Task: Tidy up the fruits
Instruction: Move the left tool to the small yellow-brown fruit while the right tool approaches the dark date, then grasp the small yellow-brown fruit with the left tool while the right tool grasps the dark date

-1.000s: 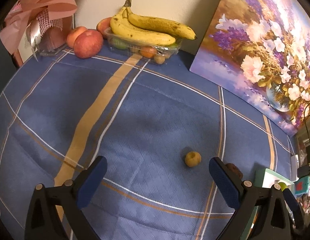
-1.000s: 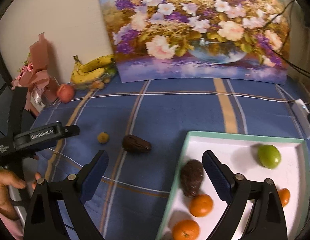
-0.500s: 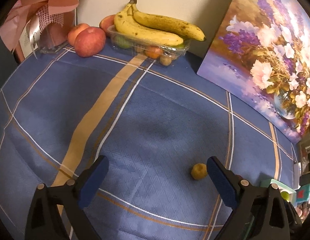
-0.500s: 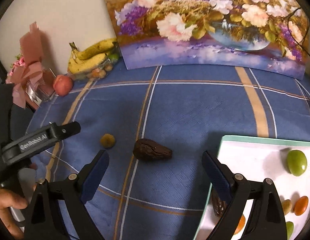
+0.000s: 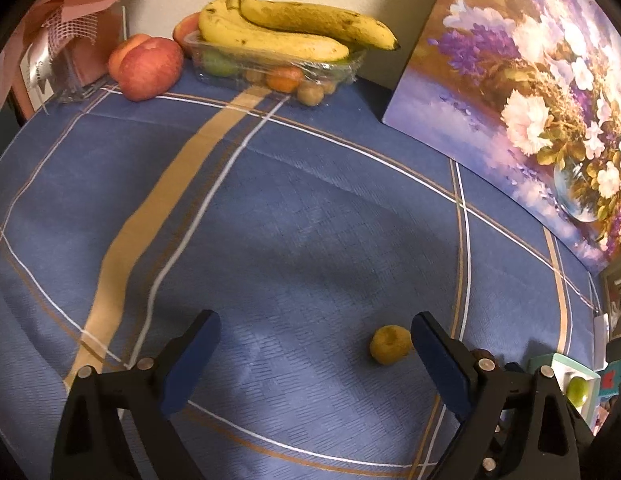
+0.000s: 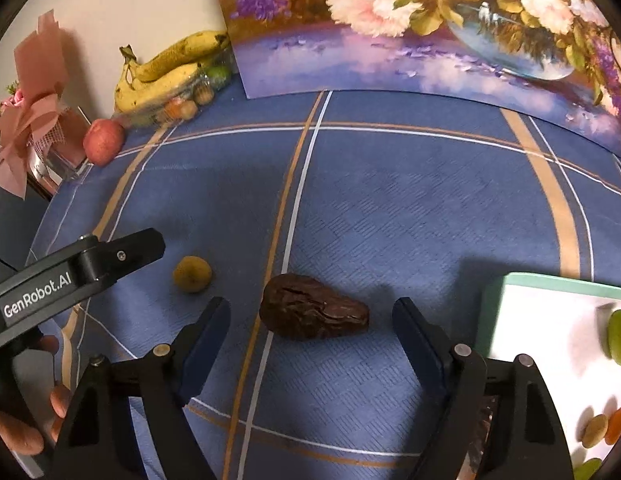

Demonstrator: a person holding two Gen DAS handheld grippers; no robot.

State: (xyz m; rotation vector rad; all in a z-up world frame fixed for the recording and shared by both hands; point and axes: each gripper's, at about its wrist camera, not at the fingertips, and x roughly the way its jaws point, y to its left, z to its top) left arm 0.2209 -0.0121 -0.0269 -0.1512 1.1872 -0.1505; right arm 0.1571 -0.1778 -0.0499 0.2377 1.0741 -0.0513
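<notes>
A small yellow fruit (image 5: 390, 345) lies on the blue checked cloth. My left gripper (image 5: 314, 322) hangs over the cloth with its jaws closing; the fruit sits in the gap beside the right fingertip (image 5: 424, 332), untouched. A dark brown wrinkled fruit (image 6: 314, 312) lies between the fingers of my right gripper (image 6: 310, 306), whose jaws are closing too, with the pads clear of it on both sides. The left gripper's finger (image 6: 122, 254) shows by the yellow fruit (image 6: 192, 274). A white tray with a green rim (image 6: 494, 300) holds a green fruit (image 6: 620, 336) and small orange ones.
At the back wall a clear box of fruit carries bananas (image 5: 294, 28), with apples (image 5: 150, 66) and a pink-ribboned gift (image 5: 66, 44) to its left. A flower painting (image 5: 530, 100) leans on the wall at the right. A person's hand (image 6: 22, 432) holds the left gripper.
My right gripper swung left from the tray and came down over the dark fruit, its fingers narrowing. My left gripper sank toward the cloth, bringing the yellow fruit beside its right finger.
</notes>
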